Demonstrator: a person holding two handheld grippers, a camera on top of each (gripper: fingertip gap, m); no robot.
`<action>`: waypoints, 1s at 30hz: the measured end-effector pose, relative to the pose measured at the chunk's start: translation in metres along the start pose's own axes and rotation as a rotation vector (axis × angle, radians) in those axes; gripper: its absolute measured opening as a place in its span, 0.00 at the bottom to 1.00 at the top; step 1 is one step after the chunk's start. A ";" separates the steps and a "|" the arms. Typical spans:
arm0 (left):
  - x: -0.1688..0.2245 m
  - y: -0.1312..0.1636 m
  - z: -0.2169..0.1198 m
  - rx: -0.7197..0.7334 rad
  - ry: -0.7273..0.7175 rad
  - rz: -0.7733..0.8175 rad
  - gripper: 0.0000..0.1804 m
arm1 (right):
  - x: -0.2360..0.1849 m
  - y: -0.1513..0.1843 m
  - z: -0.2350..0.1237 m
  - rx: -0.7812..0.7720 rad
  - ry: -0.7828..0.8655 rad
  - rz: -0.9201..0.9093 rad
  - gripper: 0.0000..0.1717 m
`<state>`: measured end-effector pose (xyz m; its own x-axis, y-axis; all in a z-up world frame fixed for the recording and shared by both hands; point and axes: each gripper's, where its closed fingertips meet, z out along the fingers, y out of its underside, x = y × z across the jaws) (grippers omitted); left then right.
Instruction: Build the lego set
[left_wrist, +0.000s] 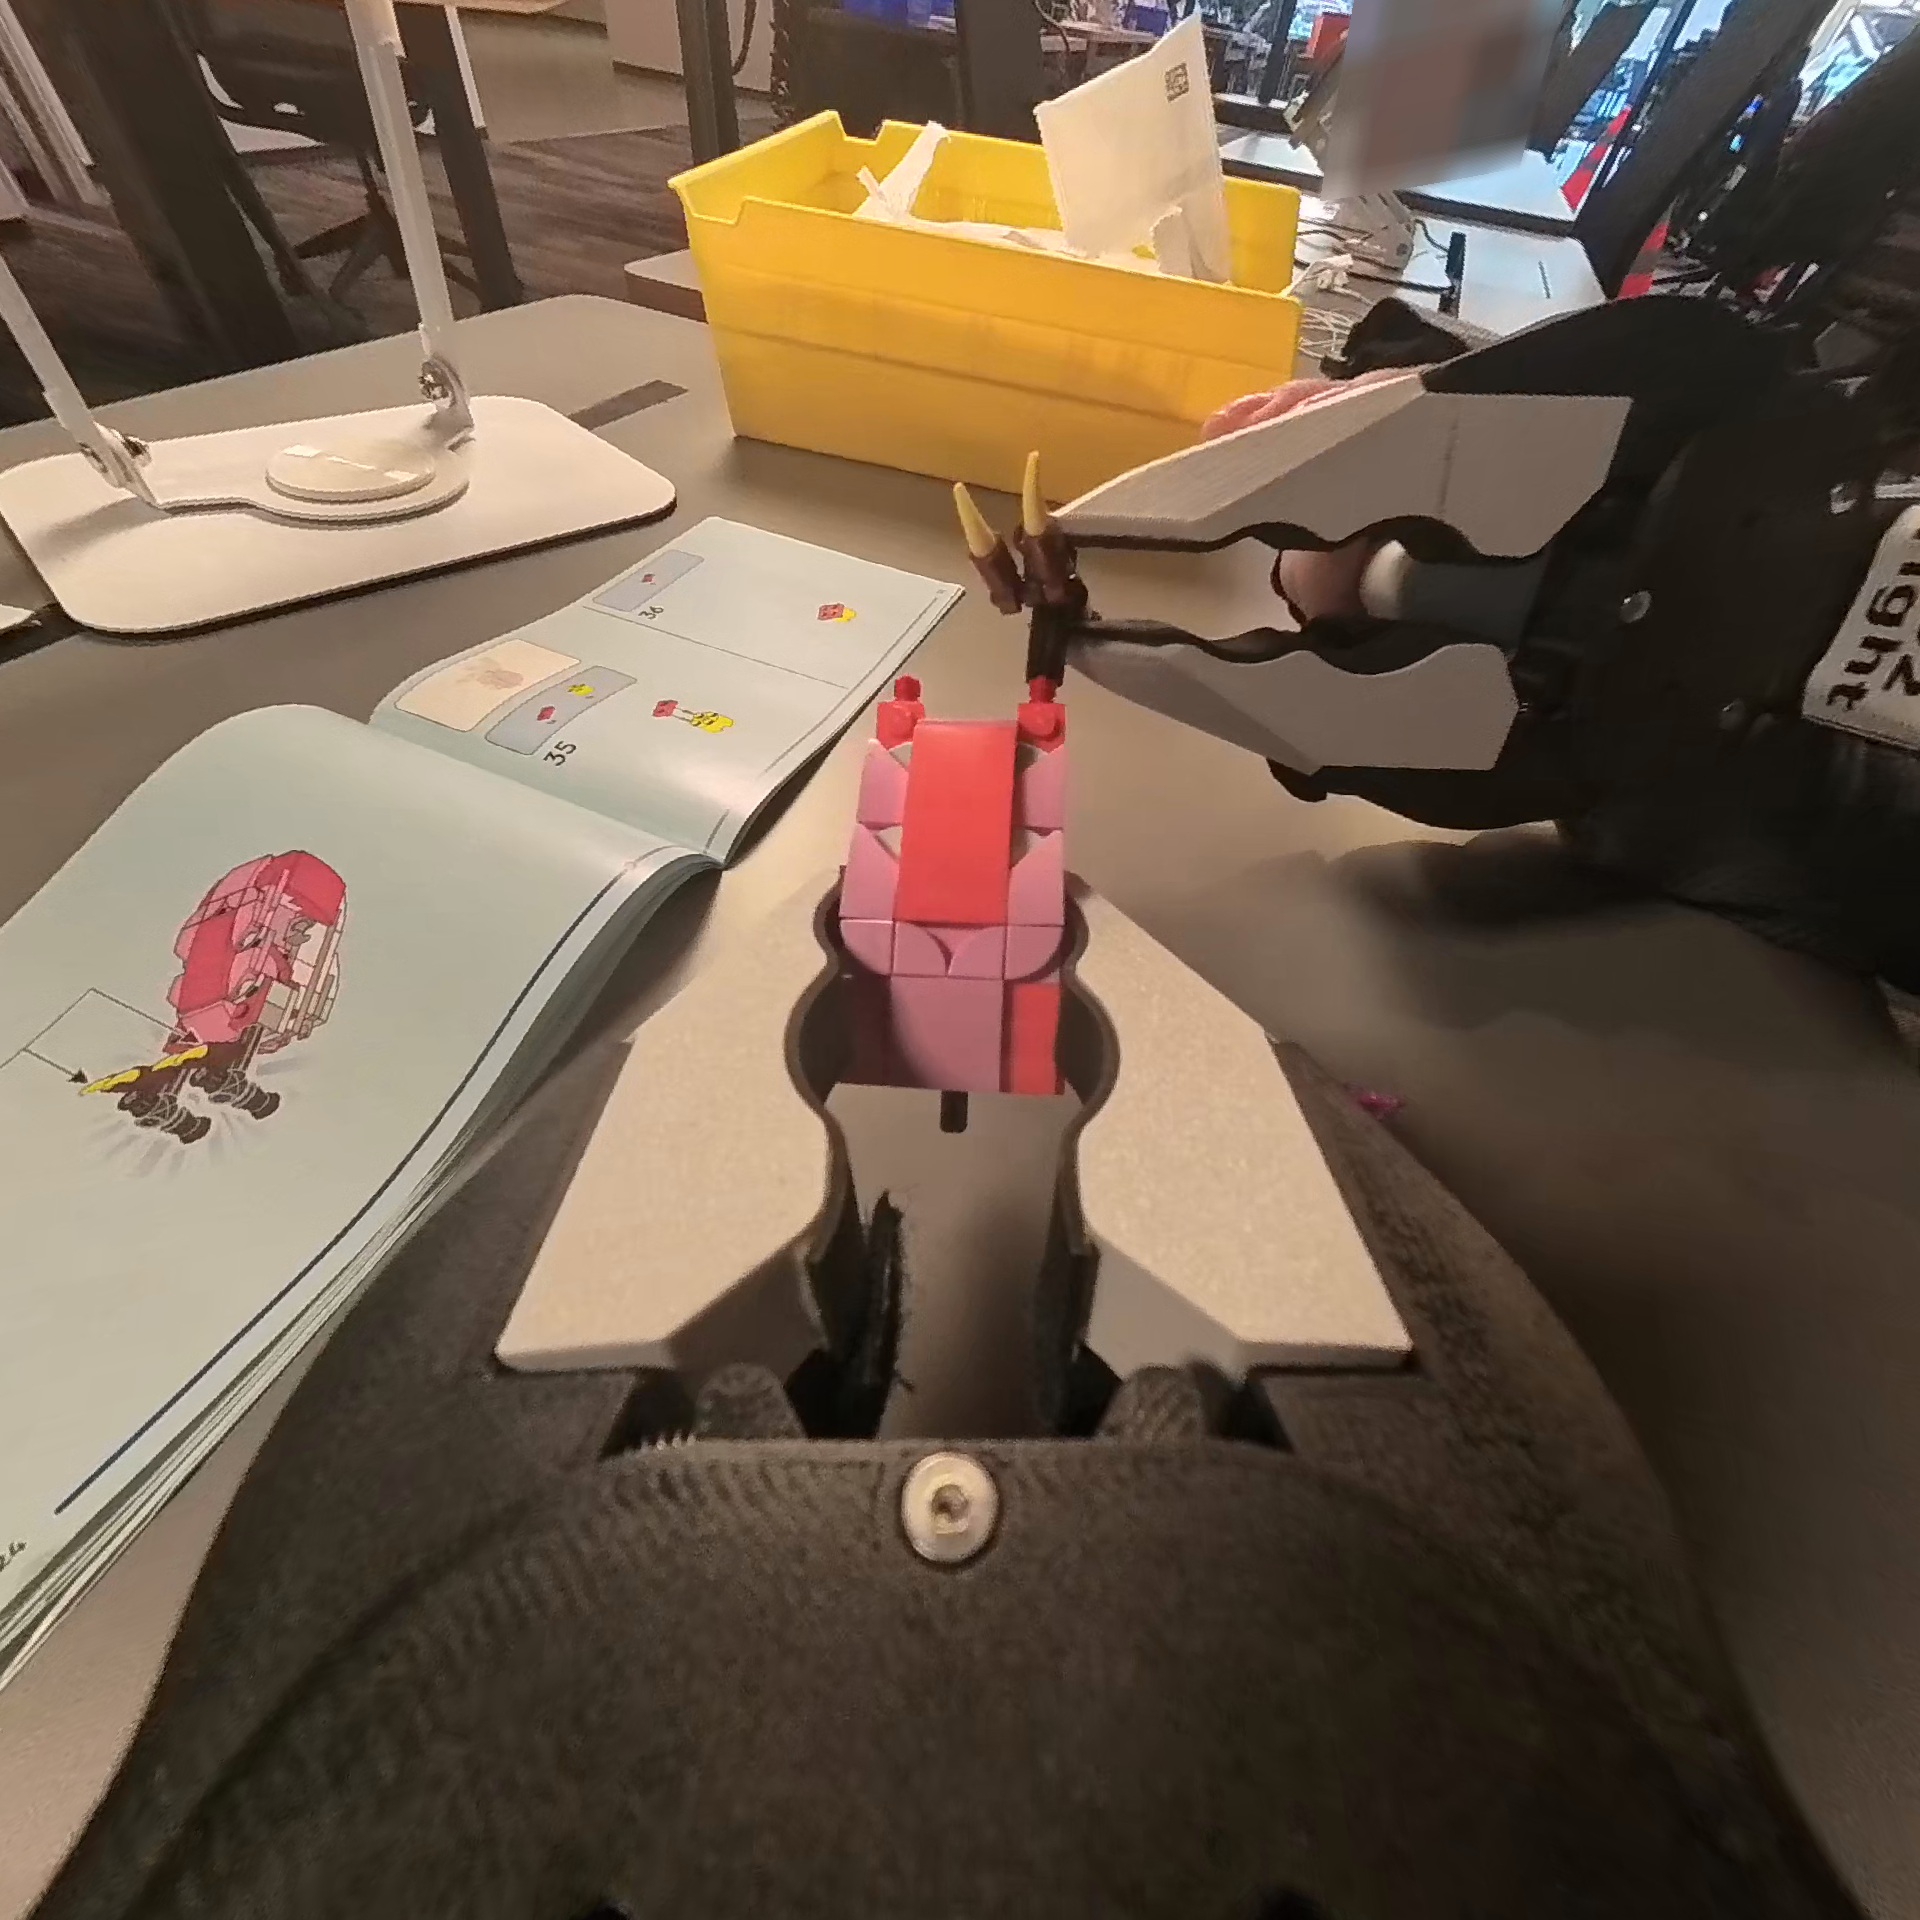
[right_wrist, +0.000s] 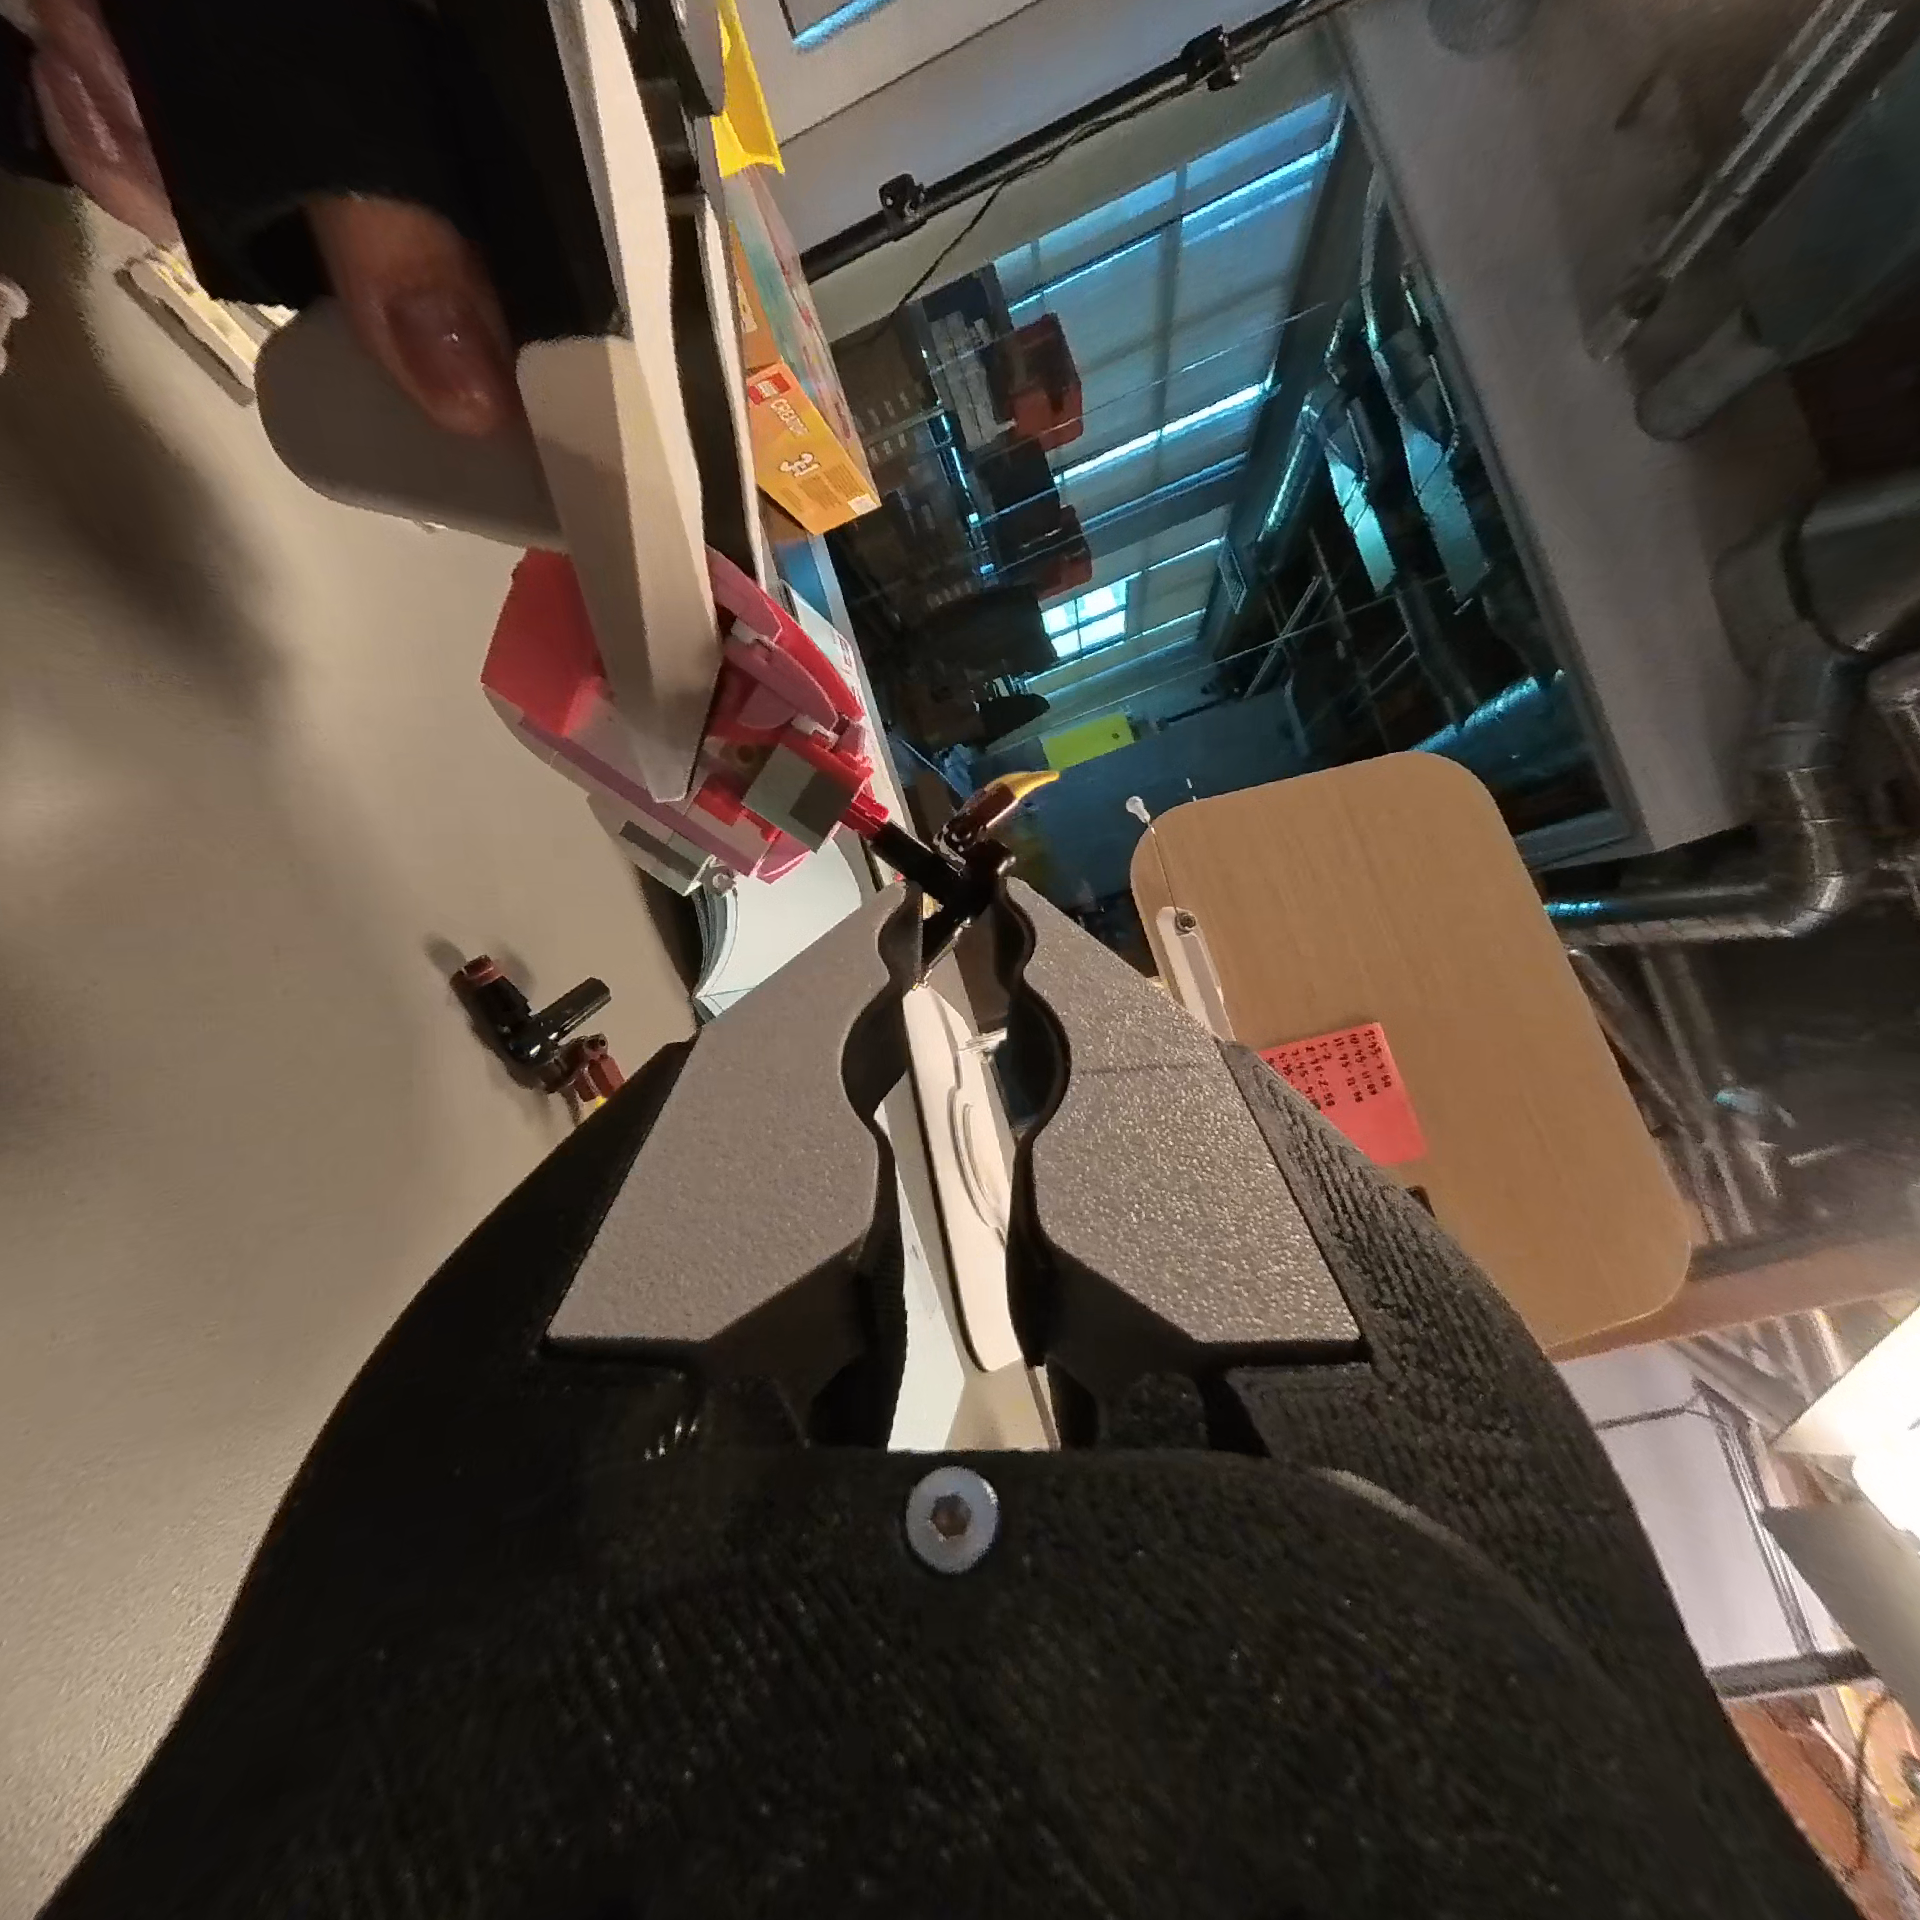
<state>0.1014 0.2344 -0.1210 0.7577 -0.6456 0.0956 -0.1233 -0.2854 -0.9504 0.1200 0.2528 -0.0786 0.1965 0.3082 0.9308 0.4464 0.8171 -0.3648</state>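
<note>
Left claw (left_wrist: 951, 935) is clamped on the pink-and-red brick body (left_wrist: 956, 883), pads pressing both flanks low down, so the end carrying two small red pegs (left_wrist: 1042, 717) sticks out clear of the fingers and faces the other tool. Body is held off the grey surface (left_wrist: 1558, 1039), roughly level, which keeps the pegs reachable from the side. Right claw (right_wrist: 951, 894) is pinched on a small dark leg piece with yellow-tipped claws (left_wrist: 1023, 566), gripped at its black stem right at the fingertips; stem end sits touching or just off the right-hand red peg, can't tell which. Tip-only grip leaves the stem free to line up with the peg. In the right wrist view a second dark leg piece (right_wrist: 540, 1023) lies loose on the surface, near that claw. Open instruction booklet (left_wrist: 312, 935) lies flat to the left of the body, page up, readable from the working position. Yellow bin (left_wrist: 987, 322) with white paper sits behind, well apart; white lamp base (left_wrist: 343, 499) far left.
</note>
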 end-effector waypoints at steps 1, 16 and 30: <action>0.000 0.000 0.000 0.000 0.002 0.001 0.19 | 0.000 0.000 0.000 0.000 -0.001 0.001 0.06; -0.002 0.002 0.000 -0.010 -0.028 0.018 0.18 | -0.001 0.001 0.002 -0.034 0.029 -0.055 0.06; -0.002 0.001 -0.001 -0.002 0.013 -0.036 0.19 | -0.009 0.007 0.008 0.011 -0.166 0.502 0.06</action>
<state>0.0990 0.2348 -0.1218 0.7535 -0.6437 0.1339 -0.0973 -0.3106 -0.9456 0.1147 0.2594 -0.0898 0.2427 0.7352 0.6330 0.3234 0.5538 -0.7672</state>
